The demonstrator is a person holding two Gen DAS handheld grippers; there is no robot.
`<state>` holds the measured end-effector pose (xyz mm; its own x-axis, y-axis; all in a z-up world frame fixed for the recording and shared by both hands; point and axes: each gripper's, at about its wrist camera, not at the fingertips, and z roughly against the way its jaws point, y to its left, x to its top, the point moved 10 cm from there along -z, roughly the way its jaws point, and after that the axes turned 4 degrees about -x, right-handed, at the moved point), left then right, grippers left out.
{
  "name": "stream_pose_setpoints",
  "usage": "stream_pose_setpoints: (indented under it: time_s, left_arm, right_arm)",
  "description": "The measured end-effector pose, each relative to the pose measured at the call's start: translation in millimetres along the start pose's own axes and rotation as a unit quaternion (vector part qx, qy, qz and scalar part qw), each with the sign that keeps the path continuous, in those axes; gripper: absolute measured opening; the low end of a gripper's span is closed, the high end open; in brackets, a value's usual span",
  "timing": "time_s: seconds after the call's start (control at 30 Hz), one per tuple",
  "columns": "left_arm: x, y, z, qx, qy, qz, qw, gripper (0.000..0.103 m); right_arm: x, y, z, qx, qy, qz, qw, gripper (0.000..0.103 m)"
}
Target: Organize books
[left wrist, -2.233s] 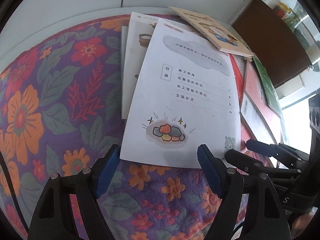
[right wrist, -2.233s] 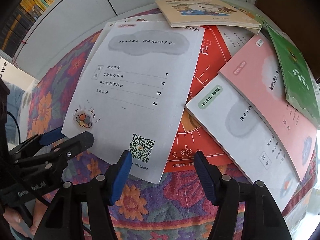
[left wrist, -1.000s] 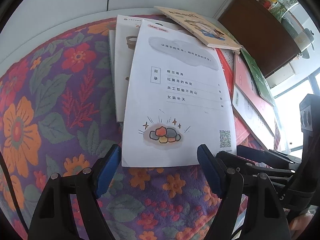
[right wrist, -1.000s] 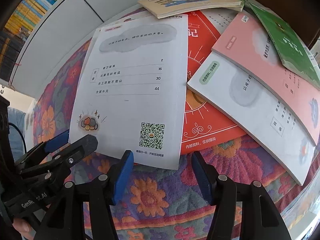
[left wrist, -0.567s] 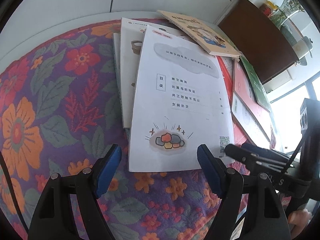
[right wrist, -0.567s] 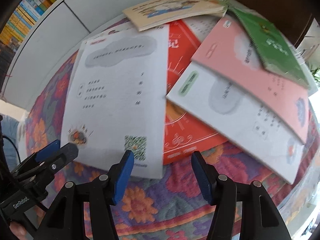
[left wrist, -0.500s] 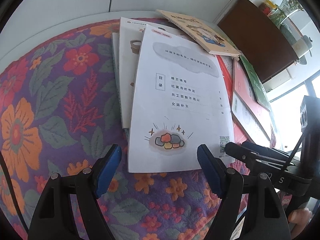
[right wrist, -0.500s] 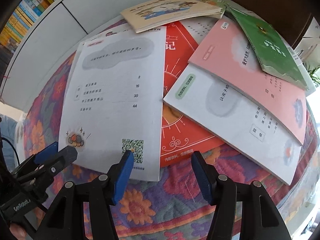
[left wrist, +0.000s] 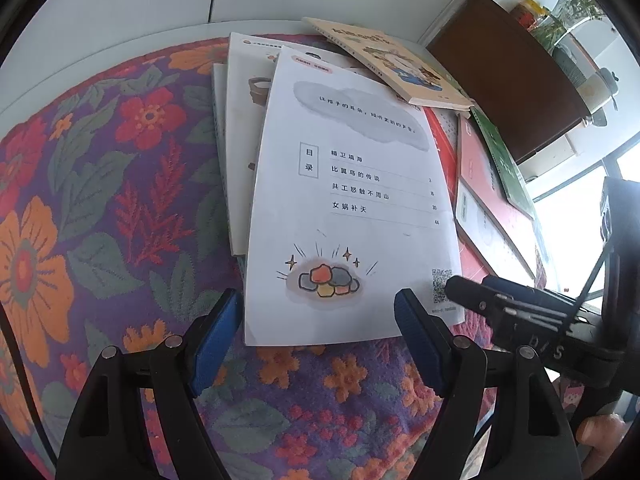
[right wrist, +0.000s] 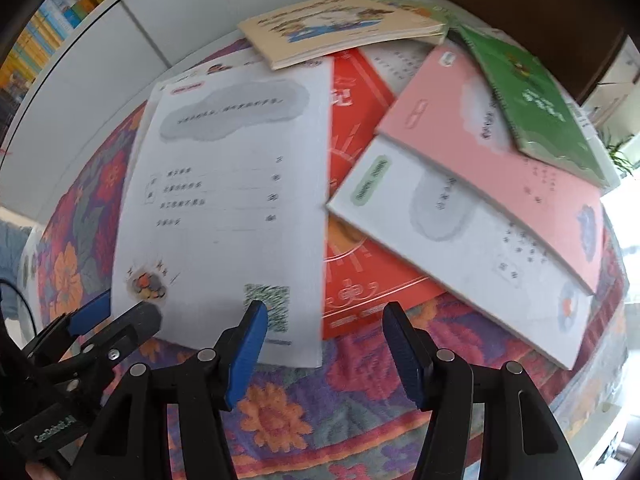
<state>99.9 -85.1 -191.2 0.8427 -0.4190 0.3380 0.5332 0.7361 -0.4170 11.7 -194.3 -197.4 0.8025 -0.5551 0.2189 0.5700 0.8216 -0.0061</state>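
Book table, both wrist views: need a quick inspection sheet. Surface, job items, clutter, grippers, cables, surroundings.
Surface: floral tablecloth, bare at the near edge.
Job's things: white contents booklet topmost on a loose pile; red book under it; white booklet, pink booklet, green spiral notebook and beige picture book fanned, overlapping.
Clutter: nothing seen.
Grippers: left gripper and right gripper open, empty, at the white contents booklet's near edge.
Cables: thin black cable at left.
Surroundings: bookshelf, dark cabinet.
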Motion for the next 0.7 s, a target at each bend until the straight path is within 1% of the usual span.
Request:
stream_pose_setpoints:
  time_s: [0.1,0.17,0.2,0.23,0.3,0.33,0.37,0.53,0.63,0.7]
  left_arm:
    - [-1.3,-0.7,-0.7,0.007,0.001,-0.008,0.9999,0.076]
    - [-3.9,-2.7,-1.2,0.013,0.003,-0.014,0.9998,0.075]
    - [-5.8,-3.3,0.1,0.015,0.0,-0.014,0.9998,0.074]
    - [-7.1,-4.1,1.1,0.011,-0.003,-0.012,0.9999,0.074]
    - [-14.1,-6.8,2.5,0.001,0.001,-0.005,1.0,0.074]
    - [-18.3,-8.4,3.4,0.003,0.001,-0.007,1.0,0.074]
    - [-23.0,-10.7,4.7,0.008,0.0,-0.01,0.9999,0.074]
    - [-51.4,-20.9,12.2,0.016,0.0,-0.007,0.9998,0.074]
    - [-79.9,-24.2,13.0,0.01,0.011,0.015,0.9998,0.074]
    - [-102.0,-29.3,11.5,-0.002,0.024,0.02,0.9995,0.074]
  right_arm:
    - [-1.4,-1.3,-4.4,0.013,0.007,-0.017,1.0,0.058]
    - [-5.7,8.5,-5.4,0.041,0.02,-0.011,0.999,0.059]
    - [-9.4,15.9,-5.2,0.053,0.026,-0.001,0.998,0.056]
    - [-11.0,18.1,-4.6,0.054,0.026,0.004,0.998,0.055]
    - [-14.3,20.5,-3.7,0.072,0.028,0.001,0.997,0.055]
    - [-17.9,20.0,-4.5,0.084,0.034,-0.007,0.996,0.055]
    - [-19.4,19.4,-4.5,0.087,0.035,-0.009,0.996,0.055]
    - [-38.8,13.9,-0.2,0.099,0.042,0.012,0.994,0.055]
    - [-57.3,5.9,3.0,0.116,0.058,0.012,0.992,0.056]
    - [-72.9,-2.0,5.0,0.123,0.068,0.015,0.99,0.056]
